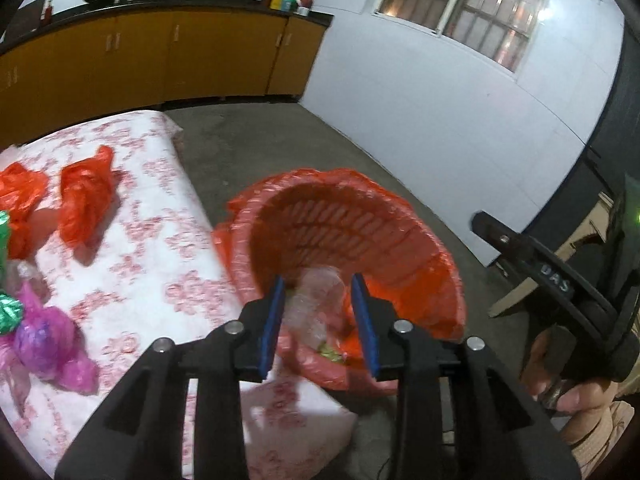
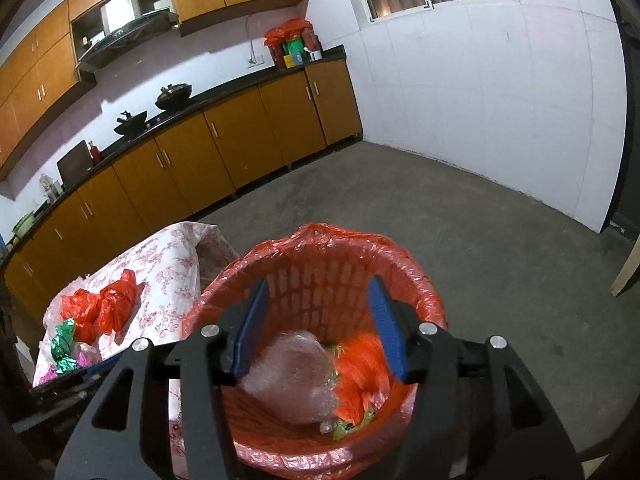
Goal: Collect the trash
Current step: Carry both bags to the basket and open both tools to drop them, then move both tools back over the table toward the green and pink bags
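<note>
A red basket lined with a red bag (image 1: 360, 224) (image 2: 320, 264) stands on the floor beside the table. Inside lie a clear crumpled plastic bag (image 2: 292, 376) (image 1: 316, 300), an orange bag (image 2: 360, 376) and a green wrapper (image 2: 348, 426). My left gripper (image 1: 320, 320) is open and empty above the basket's near rim. My right gripper (image 2: 320, 328) is open and empty over the basket. On the table lie orange bags (image 1: 86, 196) (image 2: 116, 304), a purple bag (image 1: 44, 340) and green foil wrappers (image 2: 64, 348).
The table wears a white cloth with pink flowers (image 1: 160, 216) (image 2: 172, 264). Orange kitchen cabinets (image 2: 224, 148) line the far wall. Bare concrete floor (image 2: 460, 220) lies beyond the basket. The right gripper's body and the hand holding it (image 1: 560, 288) show in the left wrist view.
</note>
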{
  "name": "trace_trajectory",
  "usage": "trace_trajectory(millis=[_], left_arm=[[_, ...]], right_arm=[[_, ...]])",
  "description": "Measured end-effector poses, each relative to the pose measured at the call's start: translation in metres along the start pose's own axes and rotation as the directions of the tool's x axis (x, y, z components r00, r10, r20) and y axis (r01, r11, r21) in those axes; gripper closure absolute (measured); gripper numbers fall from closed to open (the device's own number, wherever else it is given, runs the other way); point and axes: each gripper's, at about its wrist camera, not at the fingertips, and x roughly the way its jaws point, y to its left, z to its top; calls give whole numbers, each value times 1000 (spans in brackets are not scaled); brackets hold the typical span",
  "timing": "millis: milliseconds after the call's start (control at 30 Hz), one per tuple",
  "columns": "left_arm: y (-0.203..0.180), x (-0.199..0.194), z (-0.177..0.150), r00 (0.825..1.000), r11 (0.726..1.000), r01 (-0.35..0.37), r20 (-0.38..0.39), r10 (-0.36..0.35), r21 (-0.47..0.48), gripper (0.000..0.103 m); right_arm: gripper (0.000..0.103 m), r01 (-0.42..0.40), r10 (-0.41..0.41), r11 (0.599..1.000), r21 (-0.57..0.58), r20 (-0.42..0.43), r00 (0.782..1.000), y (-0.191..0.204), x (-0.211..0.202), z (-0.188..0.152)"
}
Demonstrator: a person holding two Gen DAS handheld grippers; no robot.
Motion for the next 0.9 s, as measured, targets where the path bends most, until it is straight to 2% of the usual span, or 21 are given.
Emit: trace_trajectory(millis=[133,233,433,633,733,900], left_arm=[[16,-19,-4,998,999,-50,35,50,-20,57],[28,-38,-10,992,994,-106,69,107,-24,53],[61,-79,-24,965,972,-225,118,232,-75,50],[104,-126,-42,908,917,-365,156,388,-159,43],[127,-149,-52,866,877,-439,169,470,-195,41],[159,-179,-64,812,824,-509,177,556,-249,38]], right_arm=[[50,16,-16,1000,-23,7,1000,1,-4,1],[50,26,-25,998,-65,23,999,8,-10,1],[50,-8,14,989,-151,40,999,41,-20,1],[50,-119,123,966,-230,2,992,93,-22,-10],[50,-186,183,945,-270,-36,982,125,-18,-19],[50,-299,284,893,-337,-95,954,186,-14,-35]])
